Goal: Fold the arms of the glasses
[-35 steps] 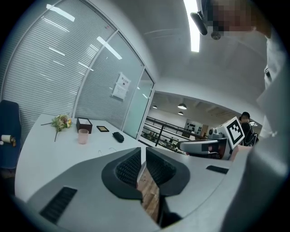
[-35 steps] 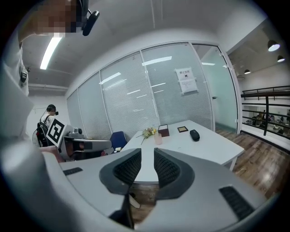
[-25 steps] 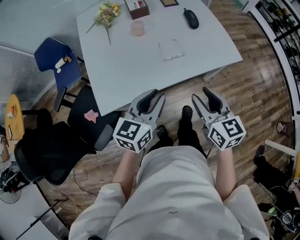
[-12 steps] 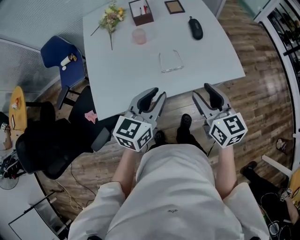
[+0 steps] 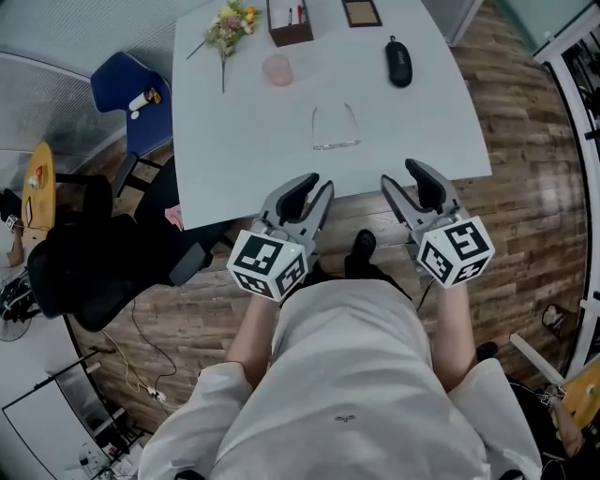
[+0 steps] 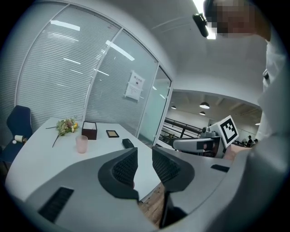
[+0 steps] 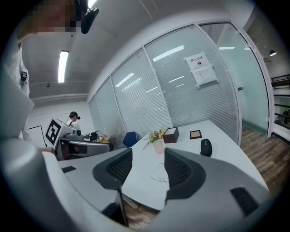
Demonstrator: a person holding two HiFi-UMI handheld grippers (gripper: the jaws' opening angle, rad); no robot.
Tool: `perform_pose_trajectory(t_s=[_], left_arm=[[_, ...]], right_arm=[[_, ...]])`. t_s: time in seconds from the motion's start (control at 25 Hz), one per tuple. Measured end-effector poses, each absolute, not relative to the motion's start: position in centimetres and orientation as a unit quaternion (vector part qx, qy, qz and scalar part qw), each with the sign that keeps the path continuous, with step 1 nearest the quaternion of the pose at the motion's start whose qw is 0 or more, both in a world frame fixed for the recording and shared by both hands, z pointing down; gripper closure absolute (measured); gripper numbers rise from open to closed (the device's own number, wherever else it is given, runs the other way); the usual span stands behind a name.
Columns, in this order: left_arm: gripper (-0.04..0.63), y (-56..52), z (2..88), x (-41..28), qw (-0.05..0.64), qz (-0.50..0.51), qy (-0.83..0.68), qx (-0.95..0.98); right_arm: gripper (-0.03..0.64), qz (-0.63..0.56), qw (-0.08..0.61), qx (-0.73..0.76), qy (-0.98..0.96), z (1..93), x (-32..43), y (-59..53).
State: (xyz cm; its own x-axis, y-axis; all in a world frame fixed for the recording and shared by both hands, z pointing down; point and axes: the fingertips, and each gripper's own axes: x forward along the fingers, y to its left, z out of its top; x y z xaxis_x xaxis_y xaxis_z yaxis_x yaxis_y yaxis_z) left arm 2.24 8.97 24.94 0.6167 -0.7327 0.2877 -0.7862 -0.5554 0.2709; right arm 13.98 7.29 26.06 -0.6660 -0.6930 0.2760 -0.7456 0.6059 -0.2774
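Observation:
The clear-rimmed glasses (image 5: 335,127) lie on the white table (image 5: 234,159) with both arms spread open, and they show between the right jaws in the right gripper view (image 7: 159,174). Both grippers hover side by side just short of the table's near edge, apart from the glasses. My left gripper (image 5: 310,190) (image 6: 145,156) has a narrow gap between its jaws and holds nothing. My right gripper (image 5: 405,178) (image 7: 148,159) is open and empty; its jaws have just been opening.
At the far end of the table are a pink cup (image 5: 277,68), a flower sprig (image 5: 228,23), a brown box (image 5: 289,21), a small frame (image 5: 361,11) and a black case (image 5: 399,61). A blue chair (image 5: 131,98) and a black chair (image 5: 94,272) stand left.
The person has stepped toward the table, carrying both grippers forward to its near edge. The glasses now lie closer ahead of the jaws. The right jaws stand slightly wider.

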Motion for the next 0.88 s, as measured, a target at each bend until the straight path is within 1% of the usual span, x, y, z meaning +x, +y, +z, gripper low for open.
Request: perform_pose_trajectory(t_s=[0.4, 0.68, 0.88], left_arm=[[0.483, 8.6, 25.9, 3.9, 0.198, 0.086, -0.455, 0.864], [0.483, 8.8, 27.7, 2.6, 0.218, 0.095, -0.464, 0.853], [0.483, 7.0, 28.2, 1.7, 0.222, 0.090, -0.462, 0.854]], right_arm=[[0.403, 0.208, 0.082, 0.367, -0.903, 27.7, 15.3, 6.4], [0.403, 0.222, 0.099, 0.354, -0.903, 29.4, 14.1, 6.1], [0.403, 0.218, 0.111, 0.356, -0.902, 29.4, 13.5, 4.6]])
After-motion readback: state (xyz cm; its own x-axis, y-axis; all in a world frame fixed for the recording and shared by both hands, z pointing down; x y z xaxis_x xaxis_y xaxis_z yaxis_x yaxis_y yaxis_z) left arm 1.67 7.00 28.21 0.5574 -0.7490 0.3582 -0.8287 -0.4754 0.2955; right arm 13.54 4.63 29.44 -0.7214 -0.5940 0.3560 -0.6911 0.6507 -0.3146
